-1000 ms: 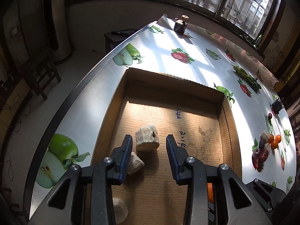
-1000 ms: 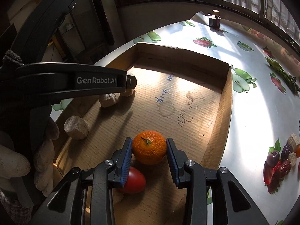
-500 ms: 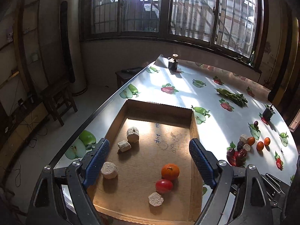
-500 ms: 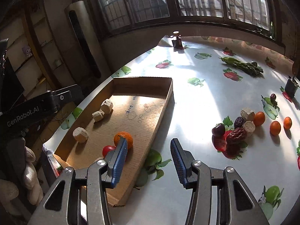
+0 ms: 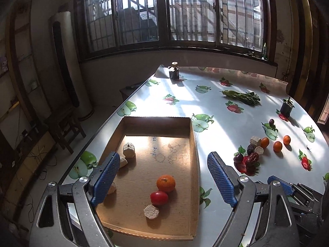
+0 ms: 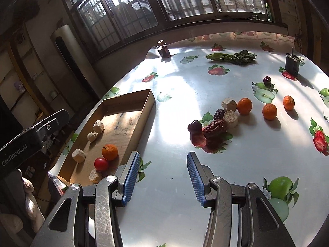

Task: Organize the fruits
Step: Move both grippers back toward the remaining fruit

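A shallow cardboard tray (image 5: 193,144) lies on the fruit-print table. In it are an orange (image 5: 166,183), a red tomato (image 5: 159,198) and several beige chunks (image 5: 129,149). My left gripper (image 5: 162,158) hangs open above the tray's near end, nothing between its fingers. My right gripper (image 6: 162,158) is open over bare tablecloth, just right of the tray (image 6: 148,111). Ahead of it lies a loose pile: a dark plum (image 6: 194,126), wrinkled red dates (image 6: 214,128), beige chunks (image 6: 231,118) and three oranges (image 6: 244,105).
Leafy greens (image 6: 232,57), a dark pot (image 6: 292,63) and a small bottle (image 6: 163,50) stand at the table's far side. A lone dark fruit (image 6: 267,80) sits behind the pile. The table edge runs just left of the tray; the floor and a chair (image 5: 63,127) lie beyond.
Both grippers opened and pulled up and back from the tray. The left left a beige chunk there, the right left the orange. The right one swung right over the tablecloth.
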Motion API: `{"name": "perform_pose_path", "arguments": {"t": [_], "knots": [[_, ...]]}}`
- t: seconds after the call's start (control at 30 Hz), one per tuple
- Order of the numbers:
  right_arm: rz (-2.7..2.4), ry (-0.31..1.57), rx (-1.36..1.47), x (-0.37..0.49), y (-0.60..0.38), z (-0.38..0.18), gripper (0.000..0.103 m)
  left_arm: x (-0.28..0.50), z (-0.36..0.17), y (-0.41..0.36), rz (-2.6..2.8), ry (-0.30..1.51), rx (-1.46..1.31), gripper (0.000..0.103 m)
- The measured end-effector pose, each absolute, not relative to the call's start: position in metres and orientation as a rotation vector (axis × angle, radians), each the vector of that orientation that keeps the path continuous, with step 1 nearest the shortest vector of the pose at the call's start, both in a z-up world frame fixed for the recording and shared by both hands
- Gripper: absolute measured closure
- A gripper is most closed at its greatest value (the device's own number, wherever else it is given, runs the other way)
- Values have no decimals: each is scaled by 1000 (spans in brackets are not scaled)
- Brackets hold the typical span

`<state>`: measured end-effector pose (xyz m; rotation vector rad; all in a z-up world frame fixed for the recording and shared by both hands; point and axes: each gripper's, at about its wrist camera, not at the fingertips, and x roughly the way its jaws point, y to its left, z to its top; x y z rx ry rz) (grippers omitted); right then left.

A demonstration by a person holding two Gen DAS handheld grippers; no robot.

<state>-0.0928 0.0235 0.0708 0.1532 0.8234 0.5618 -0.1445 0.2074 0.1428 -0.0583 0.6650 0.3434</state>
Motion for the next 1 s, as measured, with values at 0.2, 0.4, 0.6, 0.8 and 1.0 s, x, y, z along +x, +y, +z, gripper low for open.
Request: {"name": "perform_pose_path", "arguments": {"t": [0.2, 0.4, 0.6, 0.8, 1.0], "knots": [[504, 828, 197, -88, -14, 65, 52, -141, 139, 205, 256, 667, -140, 17], [355, 844, 201, -78, -80, 57, 52, -123, 120, 192, 198, 740, -167, 17], [237, 894, 160, -57, -142, 56, 52, -106, 101, 167, 104, 794, -160, 17], [245, 922, 157, -10, -152, 68, 52, -83, 84, 130, -17, 827, -136, 20], [301, 947, 177, 36, -121, 53, 52, -50, 69, 98, -115, 861, -83, 42]]}}
